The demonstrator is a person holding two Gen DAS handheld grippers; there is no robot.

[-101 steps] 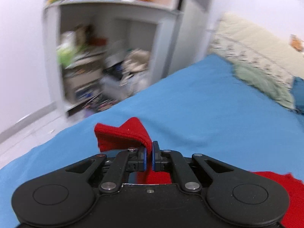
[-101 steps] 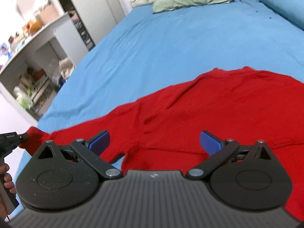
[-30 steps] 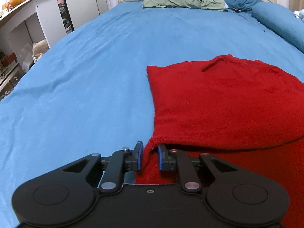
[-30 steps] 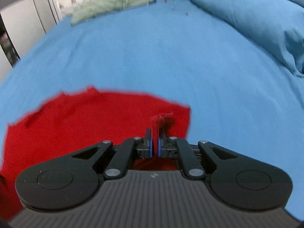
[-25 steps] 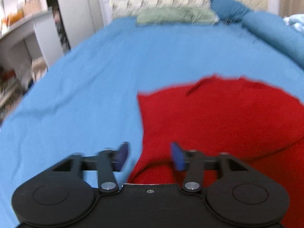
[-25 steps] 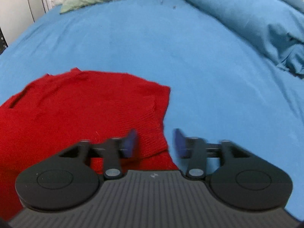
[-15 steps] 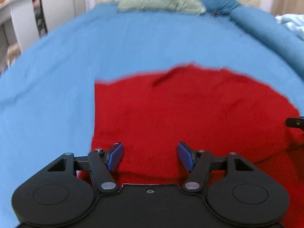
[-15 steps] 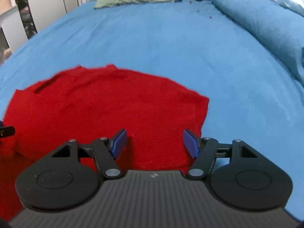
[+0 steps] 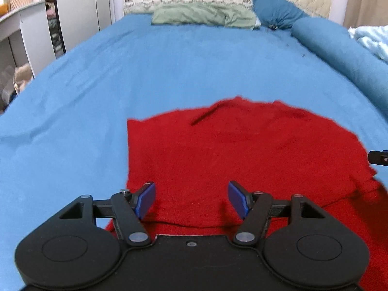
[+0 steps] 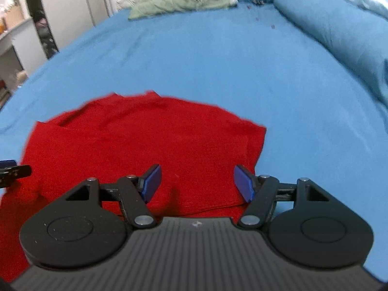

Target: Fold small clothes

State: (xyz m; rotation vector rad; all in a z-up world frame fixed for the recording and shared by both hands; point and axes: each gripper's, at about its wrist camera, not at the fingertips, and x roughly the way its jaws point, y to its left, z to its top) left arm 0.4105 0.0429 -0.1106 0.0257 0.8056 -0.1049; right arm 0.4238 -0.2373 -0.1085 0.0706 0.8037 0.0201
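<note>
The bed (image 9: 169, 72), under a blue sheet, carries the work. A green pillow (image 9: 203, 17) lies at the headboard and a blue bolster (image 9: 339, 48) along the right side, both well apart from the work.

The red garment (image 9: 242, 150) lies flat near the foot of the bed, an upper layer turned over onto the lower, with the layer's free edge nearest both cameras.

The left tongs (image 9: 191, 201) and right tongs (image 10: 197, 181) stand released, jaws wide apart and holding nothing, over that near edge. A second ago each was clenched on red cloth; both have since let go.

Judgement: one fold is laid and holding. The garment remains broad, so a further fold appears due.
</note>
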